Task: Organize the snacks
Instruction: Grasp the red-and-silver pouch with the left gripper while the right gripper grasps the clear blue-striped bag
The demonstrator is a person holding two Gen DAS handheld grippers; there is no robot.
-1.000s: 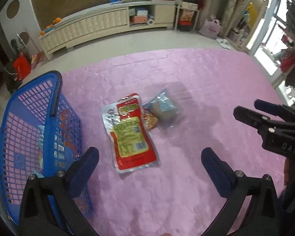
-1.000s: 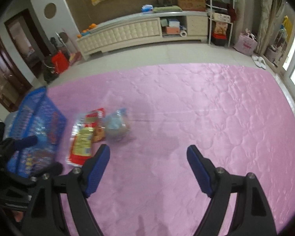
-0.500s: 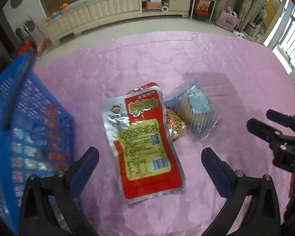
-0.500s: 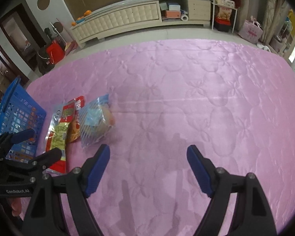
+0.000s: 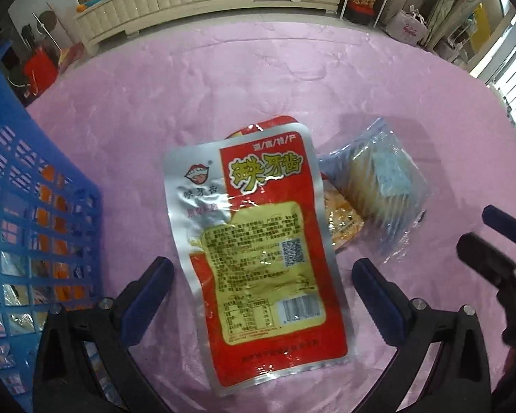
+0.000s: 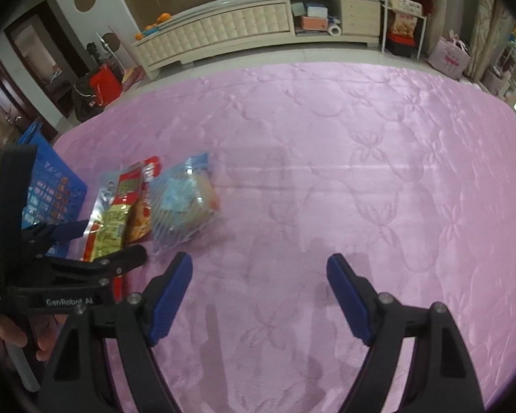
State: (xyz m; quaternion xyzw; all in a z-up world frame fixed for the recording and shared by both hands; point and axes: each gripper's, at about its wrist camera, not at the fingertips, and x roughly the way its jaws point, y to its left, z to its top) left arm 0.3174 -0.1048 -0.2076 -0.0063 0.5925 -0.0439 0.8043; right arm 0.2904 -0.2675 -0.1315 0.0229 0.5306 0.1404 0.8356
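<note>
A red and silver snack pouch (image 5: 258,247) lies flat on the pink quilted surface (image 5: 223,96). My left gripper (image 5: 261,275) is open, its fingers on either side of the pouch's lower half, just above it. A clear blue-labelled packet (image 5: 378,189) lies to the pouch's right, over a small orange packet (image 5: 340,223). The blue basket (image 5: 34,223) stands to the left with snacks inside. My right gripper (image 6: 259,275) is open and empty over bare quilt, right of the clear packet (image 6: 182,206) and the pouch (image 6: 113,216).
The right gripper's fingers (image 5: 492,261) show at the right edge of the left wrist view. The left gripper's fingers (image 6: 86,258) sit near the basket (image 6: 48,192). A cream cabinet (image 6: 240,31) and floor clutter lie beyond the quilt's far edge.
My left gripper has moved forward and down over the red pouch, which now lies between its fingers. The right gripper has moved slightly towards the packets. Both stayed open.
</note>
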